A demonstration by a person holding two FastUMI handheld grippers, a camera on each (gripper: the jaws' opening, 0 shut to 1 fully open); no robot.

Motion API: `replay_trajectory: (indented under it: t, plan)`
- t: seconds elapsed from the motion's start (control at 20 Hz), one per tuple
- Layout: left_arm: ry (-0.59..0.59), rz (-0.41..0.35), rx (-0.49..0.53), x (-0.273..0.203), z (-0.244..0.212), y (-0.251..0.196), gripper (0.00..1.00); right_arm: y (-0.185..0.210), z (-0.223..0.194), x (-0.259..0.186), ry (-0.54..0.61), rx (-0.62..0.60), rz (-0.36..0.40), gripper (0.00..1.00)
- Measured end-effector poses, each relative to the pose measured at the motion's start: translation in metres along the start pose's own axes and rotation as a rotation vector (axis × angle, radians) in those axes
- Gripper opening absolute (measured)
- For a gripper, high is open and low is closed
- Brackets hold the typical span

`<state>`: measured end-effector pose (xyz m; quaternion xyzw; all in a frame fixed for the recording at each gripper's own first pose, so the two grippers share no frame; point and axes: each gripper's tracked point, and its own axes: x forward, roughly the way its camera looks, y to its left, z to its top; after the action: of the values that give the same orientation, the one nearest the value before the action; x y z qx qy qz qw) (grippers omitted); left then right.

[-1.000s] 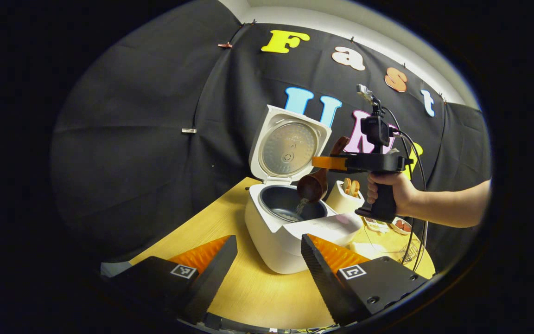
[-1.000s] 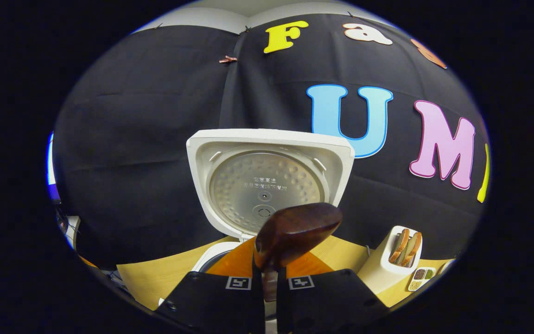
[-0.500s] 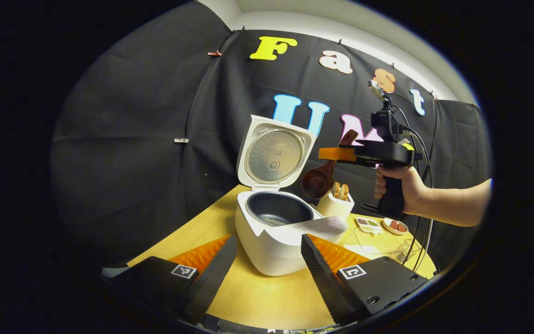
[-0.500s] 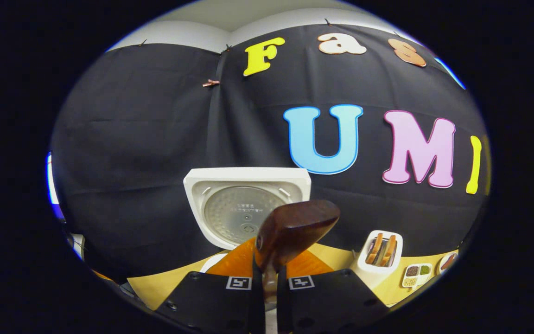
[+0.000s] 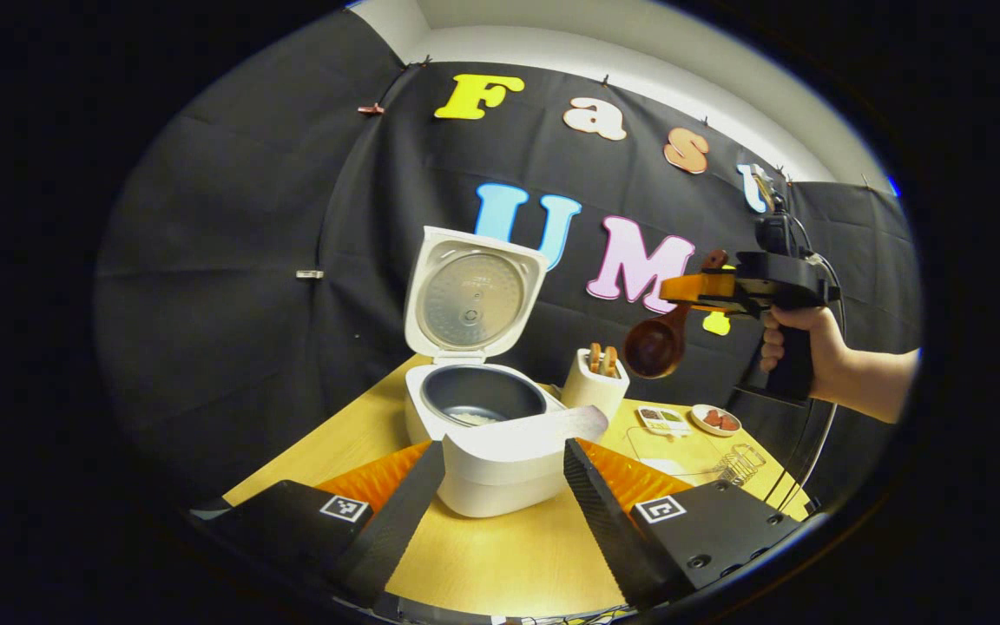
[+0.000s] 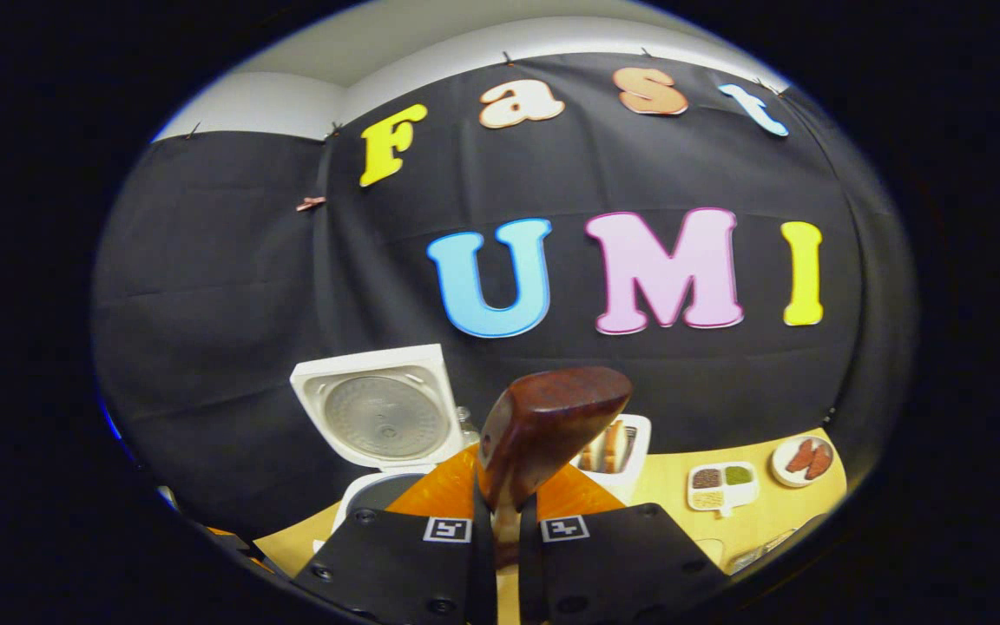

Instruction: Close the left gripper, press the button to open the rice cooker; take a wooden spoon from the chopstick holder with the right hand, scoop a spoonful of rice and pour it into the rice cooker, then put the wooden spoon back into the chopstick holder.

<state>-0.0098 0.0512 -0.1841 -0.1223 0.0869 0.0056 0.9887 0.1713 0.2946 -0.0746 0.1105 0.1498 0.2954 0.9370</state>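
We see right tongs (image 6: 500,555) clamped on wooden spoon (image 5: 656,345) handle, bowl in air above chopstick holder (image 5: 594,386). Left tongs (image 5: 500,512) apart near open rice cooker (image 5: 483,434) on tabletop (image 5: 500,564); rice in pot.

I count one rice cooker (image 5: 483,434), one wooden spoon (image 5: 656,345), one chopstick holder (image 5: 594,386), one divided dish (image 5: 661,419), one small round dish (image 5: 714,420), one wire rack (image 5: 739,460), one table (image 5: 500,555), and two grippers: left gripper (image 5: 500,495), right gripper (image 6: 500,555).
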Motion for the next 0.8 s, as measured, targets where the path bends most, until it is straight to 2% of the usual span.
replay_trajectory:
  t: [0.2,0.35,0.5,0.8]
  plan:
    - [0.011,-0.046,0.017,0.014,0.001,-0.026,0.96,-0.102,0.002,-0.049,-0.008,0.071,-0.176,0.14]
    - [0.020,-0.049,0.038,0.028,0.004,-0.042,0.96,-0.170,-0.008,-0.074,0.000,0.174,-0.286,0.14]
    - [0.030,-0.037,0.041,0.043,0.007,-0.059,0.95,-0.236,-0.028,-0.093,0.027,0.222,-0.387,0.14]
    - [0.033,0.056,0.013,0.065,0.014,-0.081,0.95,-0.320,-0.075,-0.108,0.093,0.344,-0.474,0.14]
